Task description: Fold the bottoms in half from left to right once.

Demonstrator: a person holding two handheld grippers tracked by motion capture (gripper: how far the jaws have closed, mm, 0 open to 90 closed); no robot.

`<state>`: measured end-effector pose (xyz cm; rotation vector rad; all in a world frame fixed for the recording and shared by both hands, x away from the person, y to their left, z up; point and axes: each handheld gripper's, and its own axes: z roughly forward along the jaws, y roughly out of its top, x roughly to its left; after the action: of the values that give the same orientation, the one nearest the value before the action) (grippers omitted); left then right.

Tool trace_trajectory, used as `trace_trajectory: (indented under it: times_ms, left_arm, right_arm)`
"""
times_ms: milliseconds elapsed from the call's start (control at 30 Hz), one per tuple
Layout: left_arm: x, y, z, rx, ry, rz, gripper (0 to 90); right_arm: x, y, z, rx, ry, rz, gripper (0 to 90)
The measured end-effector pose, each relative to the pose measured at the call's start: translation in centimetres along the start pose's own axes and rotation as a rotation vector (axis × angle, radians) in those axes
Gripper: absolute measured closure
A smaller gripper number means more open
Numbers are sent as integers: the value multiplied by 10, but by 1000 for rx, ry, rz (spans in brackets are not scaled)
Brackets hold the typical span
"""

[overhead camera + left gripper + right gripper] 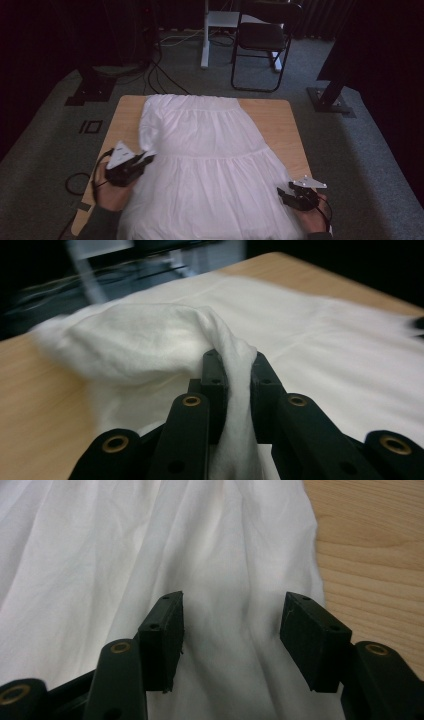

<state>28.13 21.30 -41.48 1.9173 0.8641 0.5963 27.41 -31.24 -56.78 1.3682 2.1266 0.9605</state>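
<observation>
Spread across the wooden table [280, 120], the white skirt [210, 165] looks mid-fold: your left gripper [234, 371] pinches its left edge, lifted inward, while your right gripper [231, 625] hovers agape over the hem, likely needing to clamp next.

The high view looks down across the table [280, 112]; both gripper views sit close over its white garment [210, 165].
</observation>
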Motion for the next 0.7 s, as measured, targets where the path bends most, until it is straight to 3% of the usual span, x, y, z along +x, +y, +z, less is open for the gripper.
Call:
trace_trajectory:
  times_ms: [233, 333, 367, 433, 500, 600, 667, 700]
  left_arm:
    - [-73, 50, 69, -13, -233, 129, 817]
    - [-99, 54, 102, 44, -298, 151, 813]
    - [-99, 54, 102, 44, -298, 151, 805]
    - [-110, 44, 127, 109, -343, 146, 770]
    - [-110, 37, 135, 124, -359, 126, 645]
    - [-97, 30, 125, 91, -343, 102, 563]
    - [-81, 26, 112, 80, -292, 80, 542]
    - [-73, 22, 105, 85, -244, 80, 542]
  right_arm:
    - [0, 0, 0, -5, -1, 1, 420]
    - [0, -1, 0, -9, -1, 3, 420]
    - [0, -1, 1, -9, -1, 4, 420]
    - [0, -1, 1, -9, -1, 2, 421]
    - [0, 0, 1, -7, -3, 3, 421]
    - [0, 1, 1, 4, -5, 6, 419]
    - [0, 3, 1, 19, -10, 7, 411]
    - [0, 5, 1, 31, -20, 13, 417]
